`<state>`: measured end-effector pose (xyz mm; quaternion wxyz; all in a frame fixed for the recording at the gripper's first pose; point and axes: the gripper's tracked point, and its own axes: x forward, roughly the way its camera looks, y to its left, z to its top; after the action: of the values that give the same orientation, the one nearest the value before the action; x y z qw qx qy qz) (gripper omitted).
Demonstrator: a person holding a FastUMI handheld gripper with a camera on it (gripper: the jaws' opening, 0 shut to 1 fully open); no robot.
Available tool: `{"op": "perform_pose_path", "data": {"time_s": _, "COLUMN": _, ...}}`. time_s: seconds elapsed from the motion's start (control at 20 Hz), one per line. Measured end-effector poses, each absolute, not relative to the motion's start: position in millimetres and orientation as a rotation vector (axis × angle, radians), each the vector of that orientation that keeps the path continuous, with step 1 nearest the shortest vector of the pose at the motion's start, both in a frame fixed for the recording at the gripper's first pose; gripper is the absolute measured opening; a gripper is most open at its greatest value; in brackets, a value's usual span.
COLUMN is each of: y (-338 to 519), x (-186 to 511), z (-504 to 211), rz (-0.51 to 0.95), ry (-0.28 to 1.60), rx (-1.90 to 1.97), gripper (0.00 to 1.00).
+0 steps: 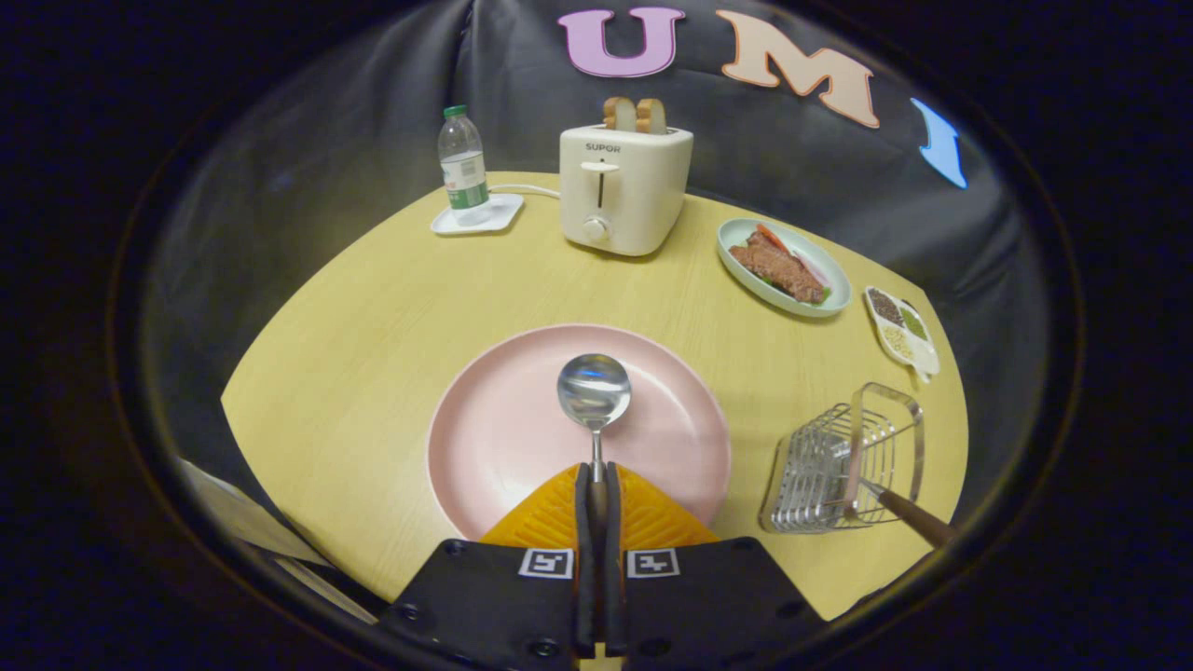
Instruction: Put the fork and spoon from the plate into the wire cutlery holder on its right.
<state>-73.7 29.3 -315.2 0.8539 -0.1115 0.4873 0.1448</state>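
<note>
My gripper (596, 485) is shut on the handle of a metal spoon (594, 391), whose round bowl sticks out ahead of the fingers over the pink plate (494, 438). The spoon looks lifted a little above the plate. To the plate's right stands the wire cutlery holder (843, 461) on the yellow table. A brown-handled utensil (909, 517), probably the fork, leans in the holder with its handle pointing out toward me; its head is hidden among the wires.
Beyond the plate stand a cream toaster (623, 191) with two bread slices, a water bottle (463, 168) on a white coaster, an oval dish of food (783, 266) and a small divided tray of seeds (899, 331). The table's rounded edge (308, 550) runs close on both sides.
</note>
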Motion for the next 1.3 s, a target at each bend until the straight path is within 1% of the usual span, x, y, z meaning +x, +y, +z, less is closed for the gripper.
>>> {"op": "perform_pose_path", "data": {"time_s": 0.45, "y": -25, "x": -68, "z": -281, "rz": 0.287, "ry": 1.057, "rx": -0.259, "gripper": 0.07}}
{"op": "perform_pose_path", "data": {"time_s": 0.9, "y": -103, "x": -60, "z": -254, "rz": 0.15, "ry": 1.072, "rx": -0.217, "gripper": 0.07}}
{"op": "perform_pose_path", "data": {"time_s": 1.15, "y": -124, "x": -64, "z": -250, "rz": 0.093, "ry": 1.101, "rx": -0.174, "gripper": 0.07}}
{"op": "perform_pose_path", "data": {"time_s": 1.3, "y": -132, "x": -63, "z": -248, "rz": 0.079, "ry": 1.103, "rx": -0.17, "gripper": 0.1}}
